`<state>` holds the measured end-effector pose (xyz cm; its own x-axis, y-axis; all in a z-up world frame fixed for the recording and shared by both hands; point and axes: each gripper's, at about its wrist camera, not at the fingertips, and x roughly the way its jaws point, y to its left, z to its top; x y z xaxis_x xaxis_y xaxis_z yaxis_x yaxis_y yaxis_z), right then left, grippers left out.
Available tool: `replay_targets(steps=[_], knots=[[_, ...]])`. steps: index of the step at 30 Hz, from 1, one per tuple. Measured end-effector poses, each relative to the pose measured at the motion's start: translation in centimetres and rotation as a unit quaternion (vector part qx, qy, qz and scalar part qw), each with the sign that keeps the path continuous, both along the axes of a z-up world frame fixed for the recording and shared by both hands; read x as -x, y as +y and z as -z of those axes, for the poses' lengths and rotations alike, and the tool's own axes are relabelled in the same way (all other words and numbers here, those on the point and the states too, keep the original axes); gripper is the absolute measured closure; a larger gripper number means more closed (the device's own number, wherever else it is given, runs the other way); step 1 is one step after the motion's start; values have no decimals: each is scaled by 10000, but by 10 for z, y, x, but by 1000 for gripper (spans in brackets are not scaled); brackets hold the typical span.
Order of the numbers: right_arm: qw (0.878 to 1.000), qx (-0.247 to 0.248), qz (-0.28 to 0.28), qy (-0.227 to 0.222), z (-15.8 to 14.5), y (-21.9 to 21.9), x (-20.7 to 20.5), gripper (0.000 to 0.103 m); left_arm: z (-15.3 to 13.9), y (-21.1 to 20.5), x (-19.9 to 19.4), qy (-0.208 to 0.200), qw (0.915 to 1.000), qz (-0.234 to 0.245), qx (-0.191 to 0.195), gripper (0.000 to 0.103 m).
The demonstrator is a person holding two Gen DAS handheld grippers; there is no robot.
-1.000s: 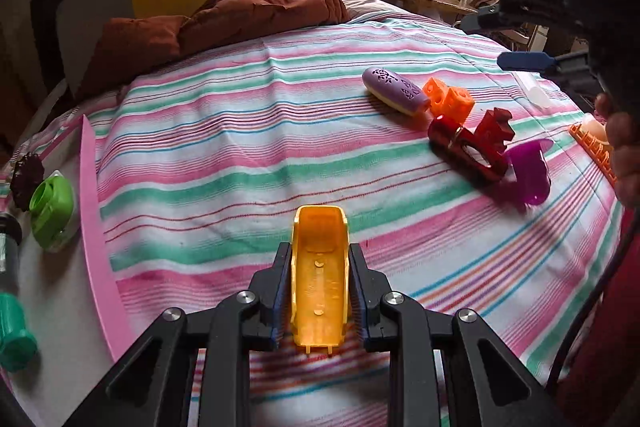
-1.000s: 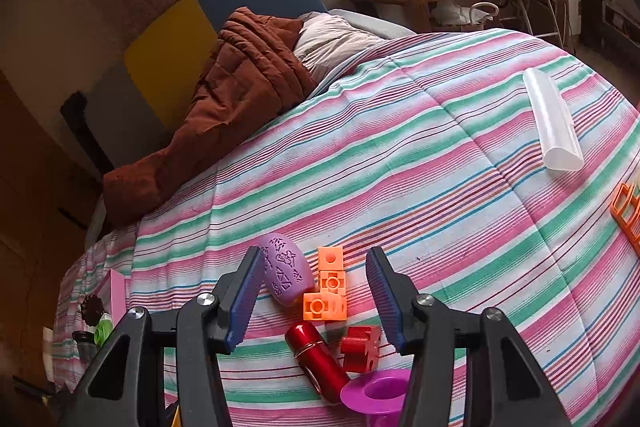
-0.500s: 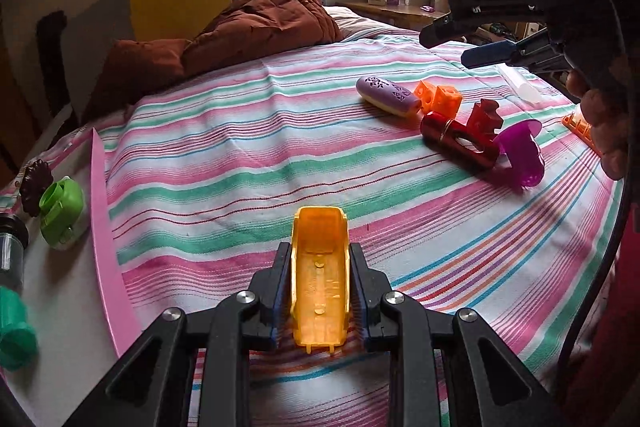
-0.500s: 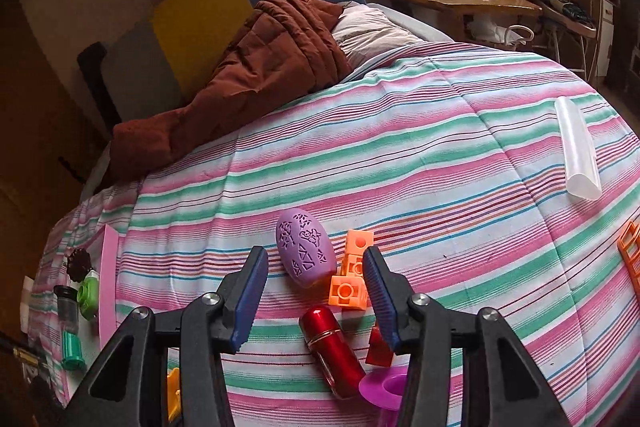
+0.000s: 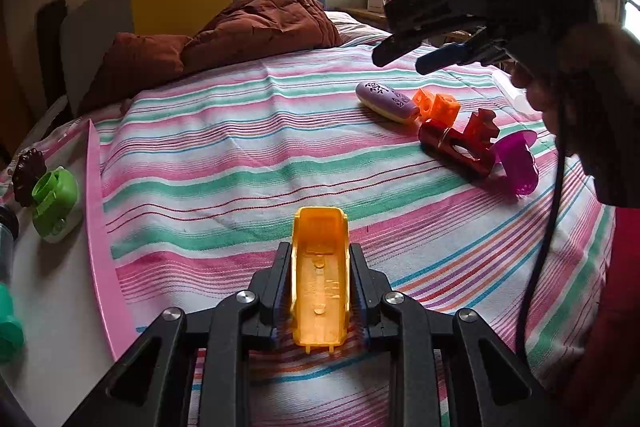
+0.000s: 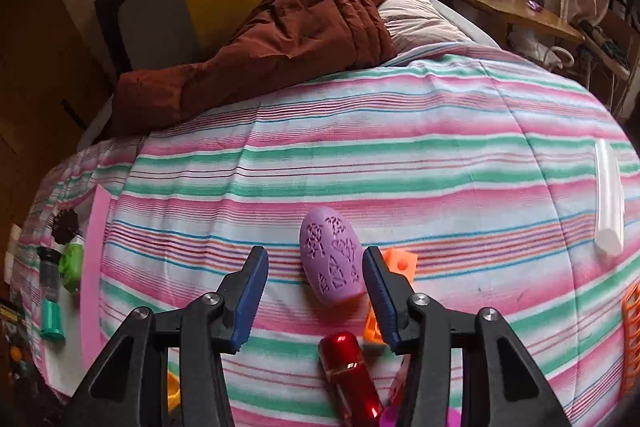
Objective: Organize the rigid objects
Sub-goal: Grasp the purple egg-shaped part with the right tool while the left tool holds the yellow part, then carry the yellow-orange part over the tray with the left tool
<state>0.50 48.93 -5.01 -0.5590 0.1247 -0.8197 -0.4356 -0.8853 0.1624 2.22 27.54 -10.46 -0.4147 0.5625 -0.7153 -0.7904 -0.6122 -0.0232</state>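
Left tool clamped on yellow plastic tray piece, above near bed.
Right tool part open, empty, jaws just narrowed; purple egg-shaped shell on bed between them, untouched.
Shell likely light, rigid, smooth: grip across narrow sides.

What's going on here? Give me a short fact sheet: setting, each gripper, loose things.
Setting: striped bedspread
Left gripper: shut on a yellow toy part
Right gripper: open, above a purple egg-shaped piece
Beside the egg: orange blocks, red cylinder, magenta funnel
At the left edge: green toy
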Motion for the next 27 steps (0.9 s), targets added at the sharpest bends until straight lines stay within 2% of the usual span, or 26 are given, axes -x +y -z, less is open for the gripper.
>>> replay_targets(steps=[6, 9, 17, 19, 21, 27], knots=[[9958, -259, -423, -771, 32, 3, 49, 52, 0, -2, 0, -25, 10000, -1, -44, 76], [9900, -421, -573, -1221, 52, -1, 57, 63, 0, -3, 1, -43, 10000, 0, -68, 76], [9843, -249, -1335, -1128, 53, -55, 28, 63, 0, -4, 0, -66, 9999, 0, -119, 76], [9854, -163, -1364, -1006, 55, -66, 18, 63, 0, -5, 0, -72, 9999, -3, -111, 76], [9872, -324, -1330, -812, 57, -72, 11, 63, -2, -5, -1, -70, 9999, 2, -72, 76], [9879, -443, -1419, -432, 61, -71, 5, 63, -6, -6, 0, -223, 9997, -31, 48, 76]])
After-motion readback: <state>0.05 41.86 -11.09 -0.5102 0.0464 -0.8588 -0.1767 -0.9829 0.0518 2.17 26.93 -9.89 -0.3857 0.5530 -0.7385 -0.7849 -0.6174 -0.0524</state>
